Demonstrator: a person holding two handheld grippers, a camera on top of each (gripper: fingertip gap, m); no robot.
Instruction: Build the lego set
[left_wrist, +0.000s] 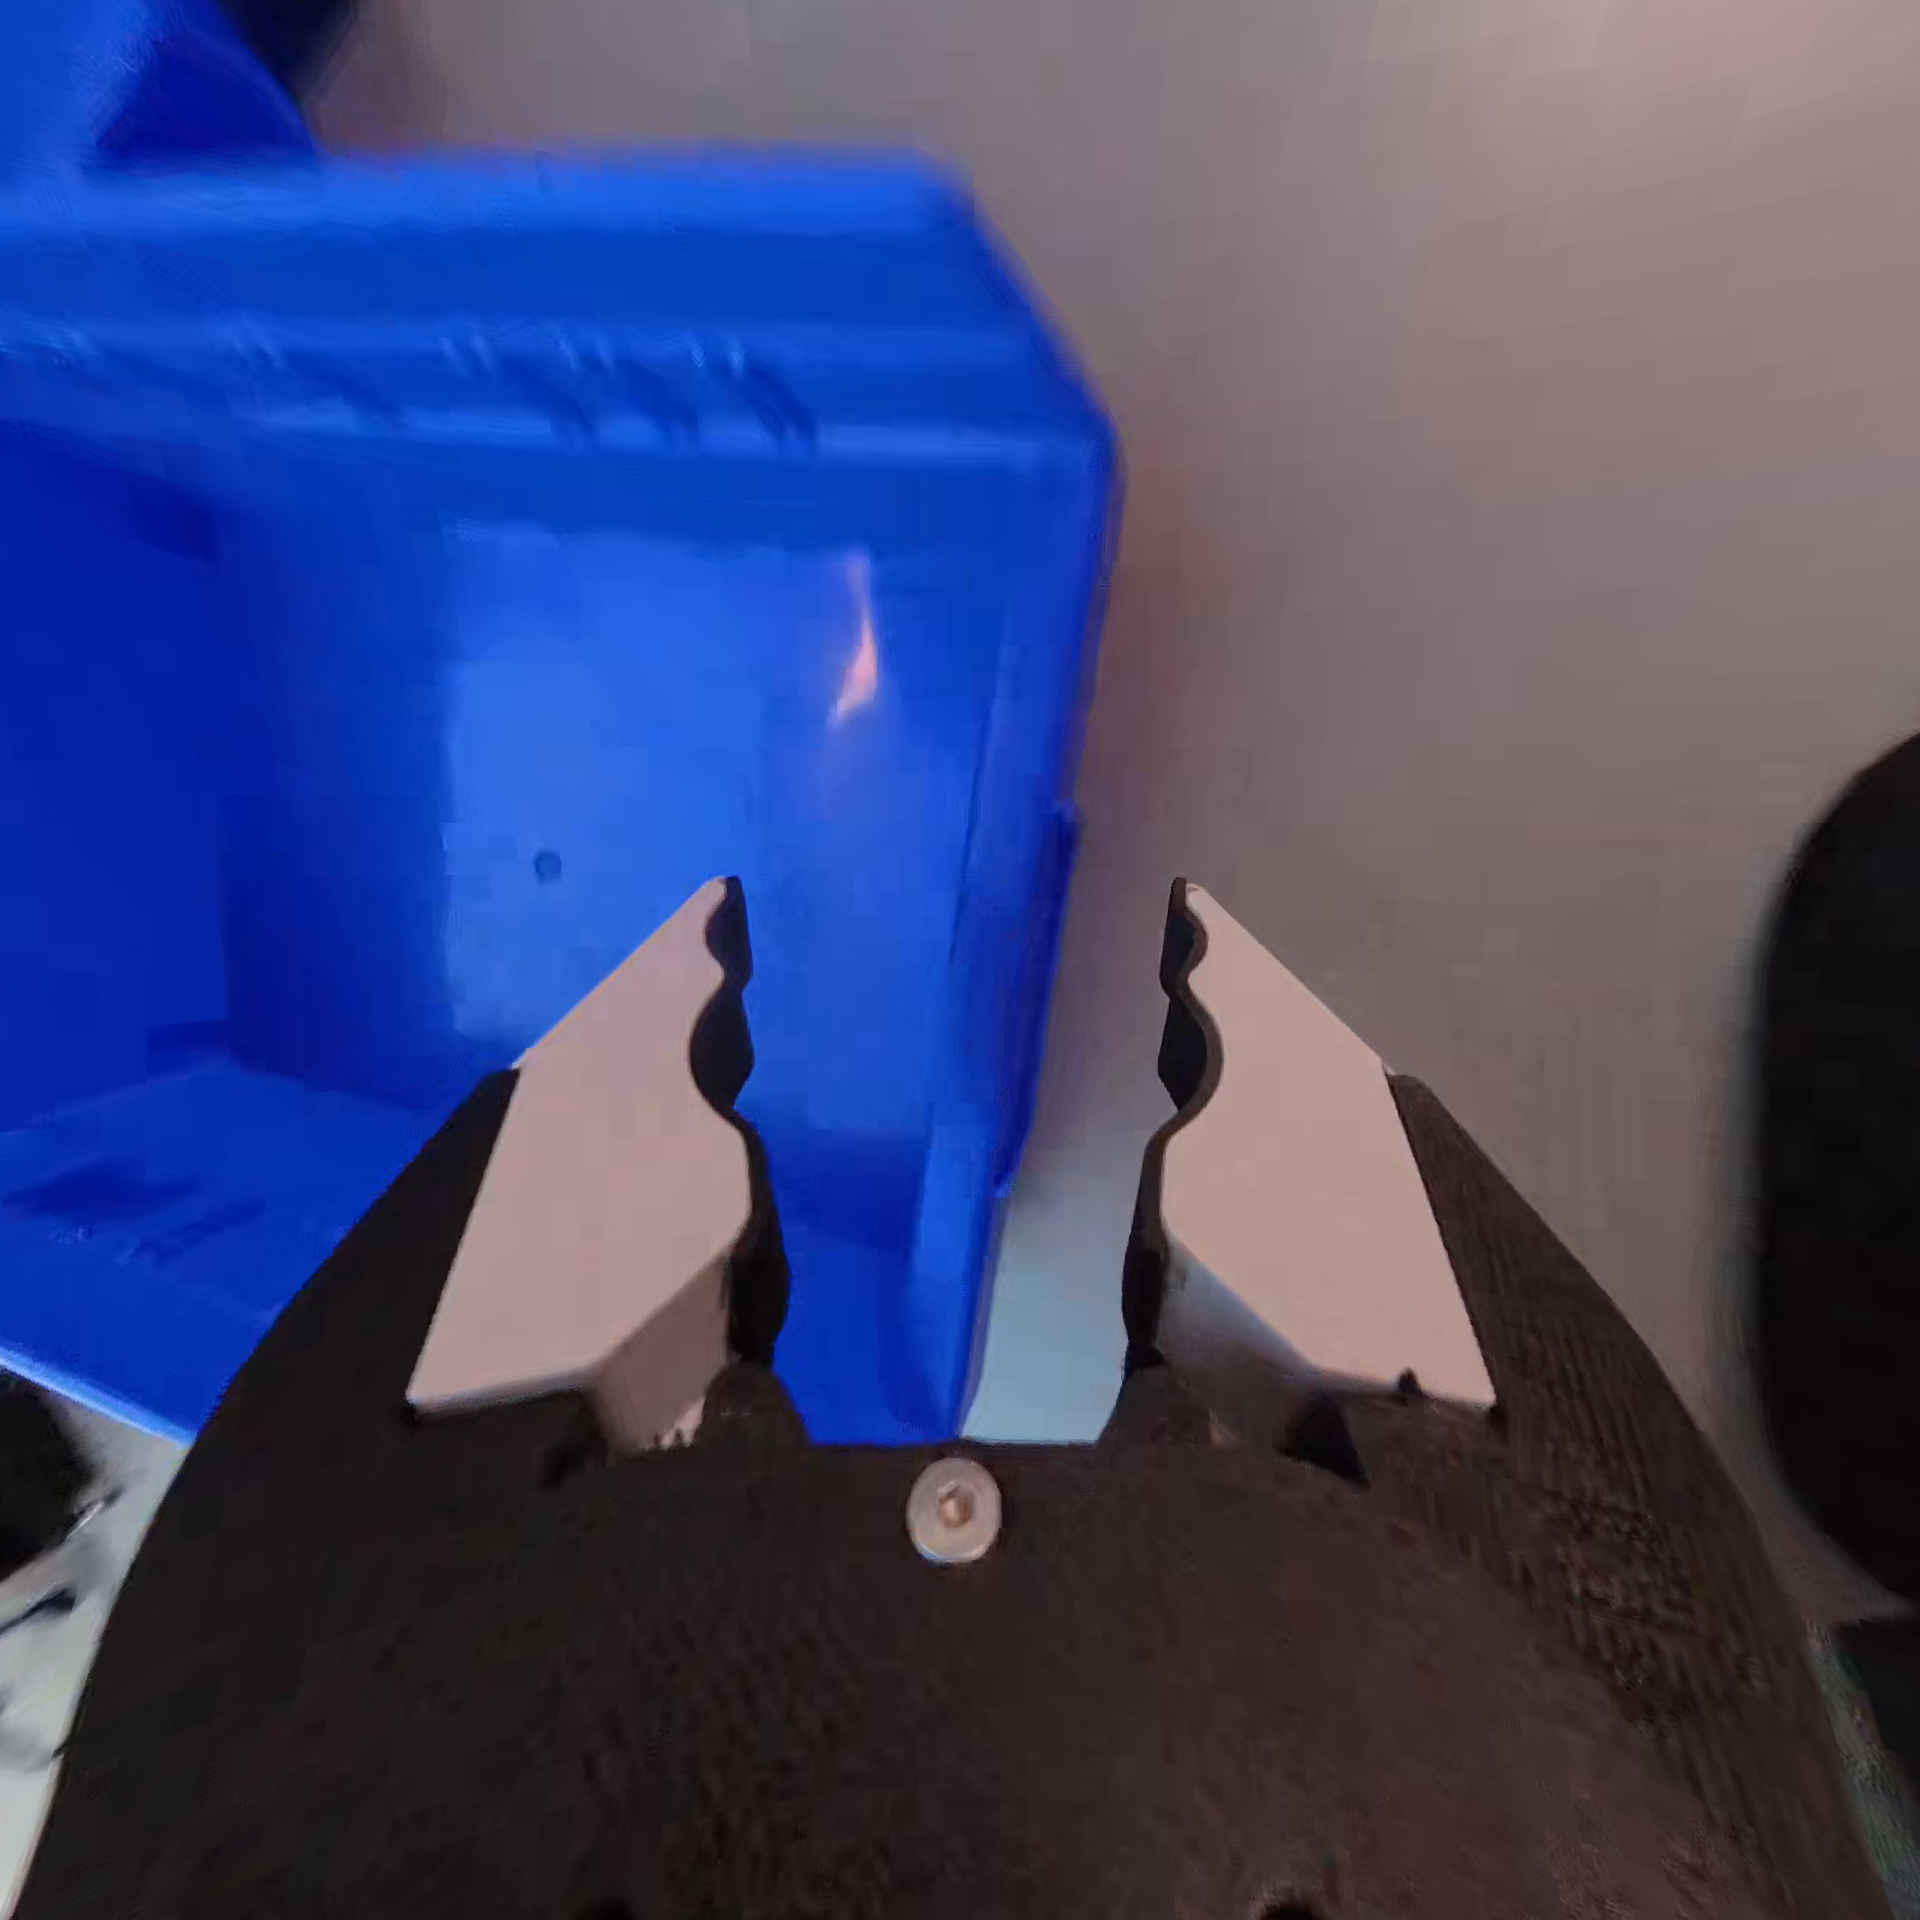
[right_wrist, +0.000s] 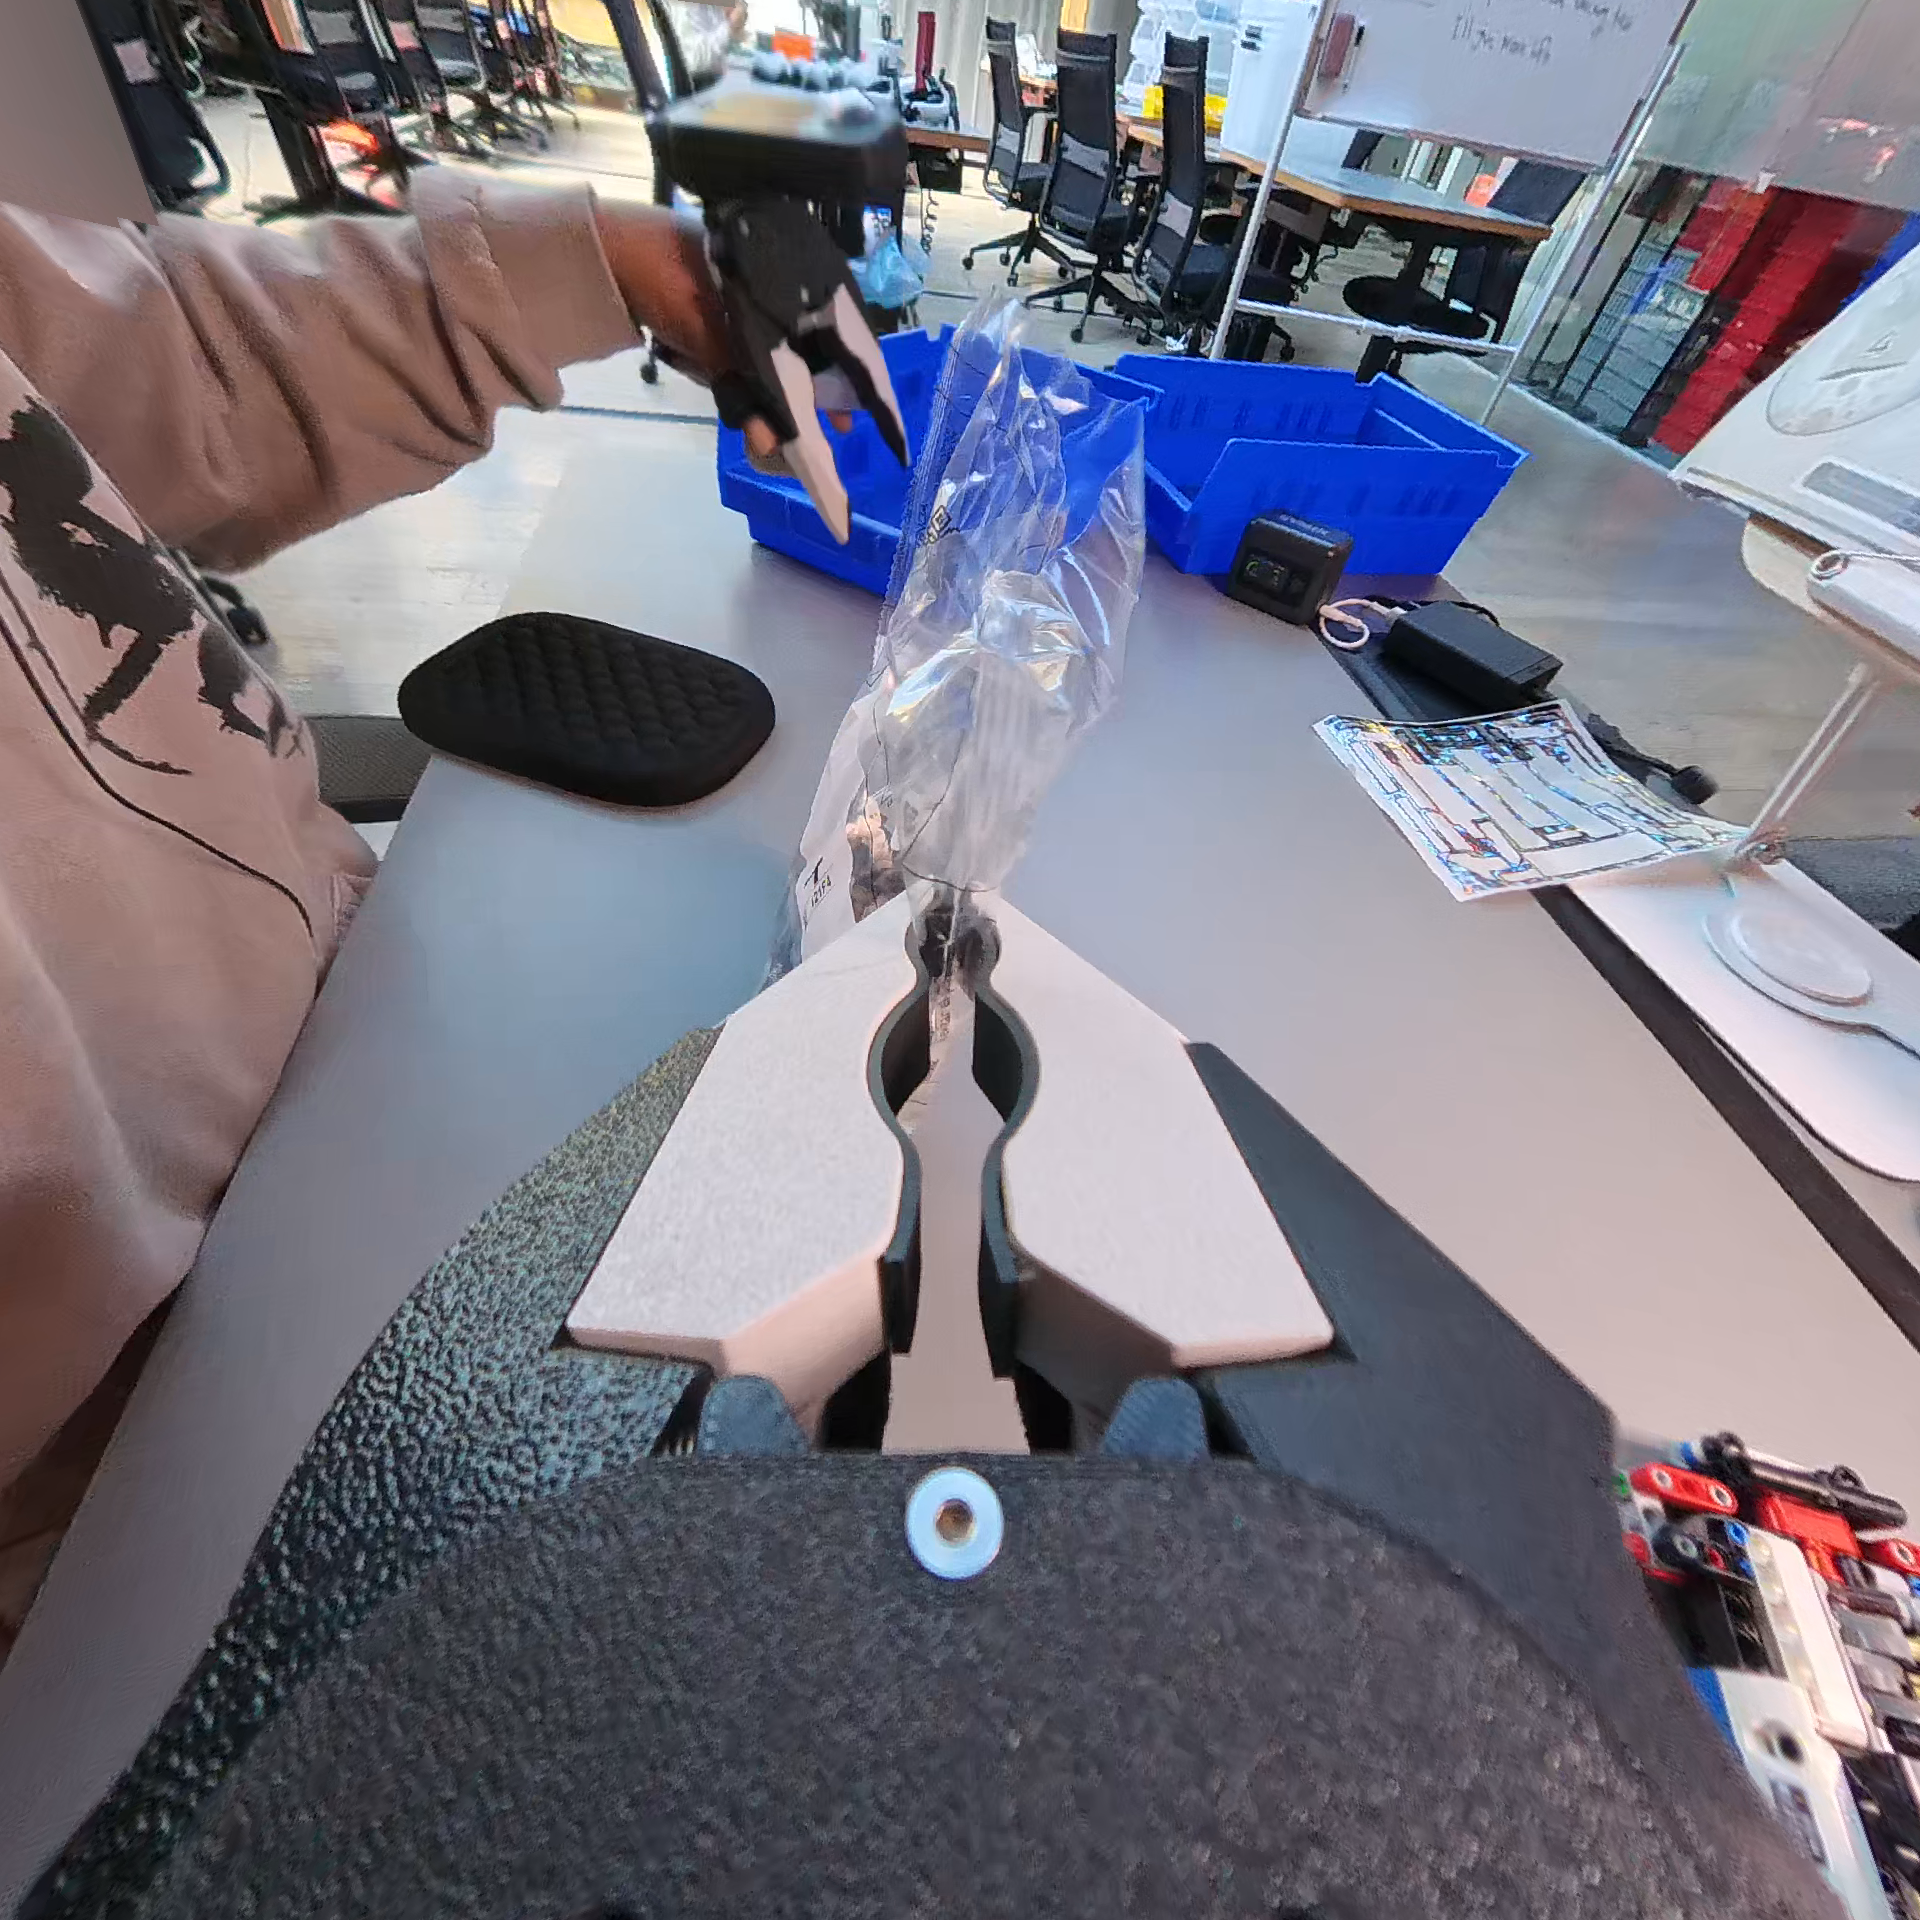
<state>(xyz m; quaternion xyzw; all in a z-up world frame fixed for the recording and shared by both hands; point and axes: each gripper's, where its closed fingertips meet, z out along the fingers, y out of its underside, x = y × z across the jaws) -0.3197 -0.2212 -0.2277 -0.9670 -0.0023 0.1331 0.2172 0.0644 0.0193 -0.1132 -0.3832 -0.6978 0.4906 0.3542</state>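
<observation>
The step in hand seemed to be the opening of a parts bag, so that the pieces could be poured out. The right gripper (right_wrist: 951, 940) was closed on the bottom end of a clear plastic bag (right_wrist: 997, 623), and the bag stood up from the fingertips, leaning toward 1 o'clock above the grey table (right_wrist: 1299, 1039). Small dark pieces were visible in its lower part. The half-built model (right_wrist: 1787, 1600), red, black and white, lay at 4 o'clock at the edge of the right wrist view.

The left gripper (right_wrist: 857, 473) was held high by a hand in a pink sleeve (right_wrist: 343, 343), at 11 o'clock from the bag. Its fingers pointed down, spread apart and empty, near the top of the bag but not touching it. In its own view it looked down at a blue bin (left_wrist: 520, 675), blurred by motion.

I judge that the next move calls for the left gripper to catch the top of the bag while the right one keeps its hold. The thin film can slip or tear unevenly, so the pinch must be firm.

A black padded rest (right_wrist: 587, 707) lay at 10 o'clock, and a sticker sheet (right_wrist: 1507, 795) at 2 o'clock.
</observation>
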